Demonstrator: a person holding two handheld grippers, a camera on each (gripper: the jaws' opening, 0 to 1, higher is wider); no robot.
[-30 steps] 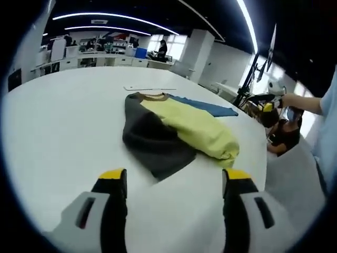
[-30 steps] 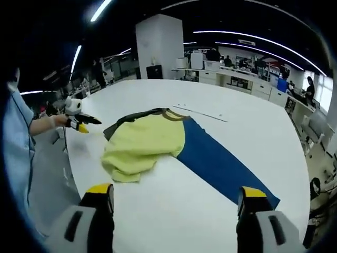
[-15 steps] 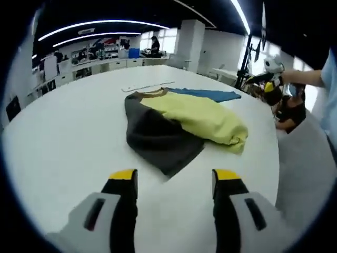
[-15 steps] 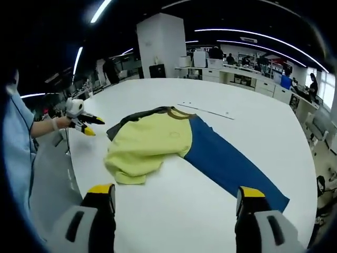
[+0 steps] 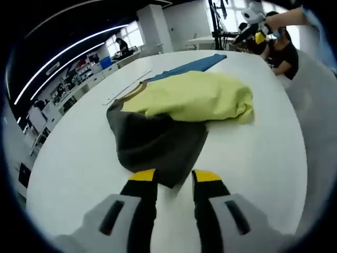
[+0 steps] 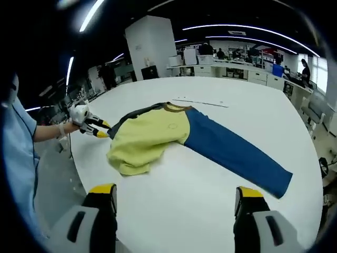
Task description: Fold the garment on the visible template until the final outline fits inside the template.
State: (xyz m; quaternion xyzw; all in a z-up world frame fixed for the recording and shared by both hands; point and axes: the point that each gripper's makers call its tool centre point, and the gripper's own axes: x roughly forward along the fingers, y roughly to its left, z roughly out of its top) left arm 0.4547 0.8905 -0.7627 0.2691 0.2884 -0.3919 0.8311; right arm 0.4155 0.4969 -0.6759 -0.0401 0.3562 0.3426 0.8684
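Observation:
A long-sleeved garment lies on the white round table (image 6: pixel 210 211). Its yellow body (image 6: pixel 150 139) is bunched, with a blue sleeve (image 6: pixel 237 155) stretched out flat and a dark grey sleeve (image 5: pixel 155 145) spread on the other side. My left gripper (image 5: pixel 174 176) sits low at the grey sleeve's tip, its jaws narrowed but still apart, with the cloth's corner between the yellow fingertips (image 5: pixel 142 175). From the right gripper view, the left gripper (image 6: pixel 97 129) is at the garment's grey edge. My right gripper (image 6: pixel 175 192) hovers open over bare table, short of the garment.
A thin pale strip (image 6: pixel 200 103) lies on the table beyond the collar. The person's light blue sleeve (image 6: pixel 18 158) is at the table's rounded edge. A seated person in black (image 5: pixel 279 52) is beyond the table. Desks and a white pillar (image 6: pixel 150 47) stand behind.
My left gripper has moved forward and down to the grey sleeve's tip, and its jaws have narrowed a lot. The right gripper stays wide open, with its view barely shifted.

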